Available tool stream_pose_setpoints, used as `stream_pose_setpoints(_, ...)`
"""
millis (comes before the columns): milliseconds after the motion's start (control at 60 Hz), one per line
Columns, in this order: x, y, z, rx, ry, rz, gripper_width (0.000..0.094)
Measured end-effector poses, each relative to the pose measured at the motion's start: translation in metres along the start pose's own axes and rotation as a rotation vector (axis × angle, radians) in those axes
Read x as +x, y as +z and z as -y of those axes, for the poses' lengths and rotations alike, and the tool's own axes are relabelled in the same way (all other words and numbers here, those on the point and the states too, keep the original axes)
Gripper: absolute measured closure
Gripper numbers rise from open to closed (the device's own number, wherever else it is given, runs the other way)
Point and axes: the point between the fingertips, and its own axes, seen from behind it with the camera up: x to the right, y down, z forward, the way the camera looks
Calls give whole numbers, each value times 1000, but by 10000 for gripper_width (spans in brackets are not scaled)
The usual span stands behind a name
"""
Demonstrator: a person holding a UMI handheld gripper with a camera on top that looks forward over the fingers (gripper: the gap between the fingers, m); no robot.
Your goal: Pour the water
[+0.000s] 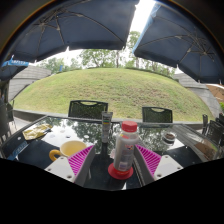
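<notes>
Though its base is hidden, bottle (125, 147) clamped between gripper (115, 160) pads, beside yellow cup (68, 150).

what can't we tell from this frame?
- Bottle, gripper view: stands between the gripper pads; pad contact unclear, too small.
- Bottle's water level: too small to read.
- Yellow cup: contents not visible from this angle.
- Glass table: reflections obscure the surface; items on it beyond the right pad too small to identify.
</notes>
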Motion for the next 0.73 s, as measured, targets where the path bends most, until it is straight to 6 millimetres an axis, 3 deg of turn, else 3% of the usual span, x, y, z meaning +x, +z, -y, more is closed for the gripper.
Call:
stream_pose_setpoints(167, -69, -79, -7, -4, -44, 71, 95)
stream_pose_setpoints(333, -143, -128, -5, 28, -116, 175, 97)
stream_pose_setpoints(500, -191, -148, -4, 67, -187, 240, 100)
stream_pose_setpoints(633, -204, -147, 1, 87, -221, 227, 98)
stream_pose_setpoints(733, -227, -147, -2, 86, -213, 275, 100)
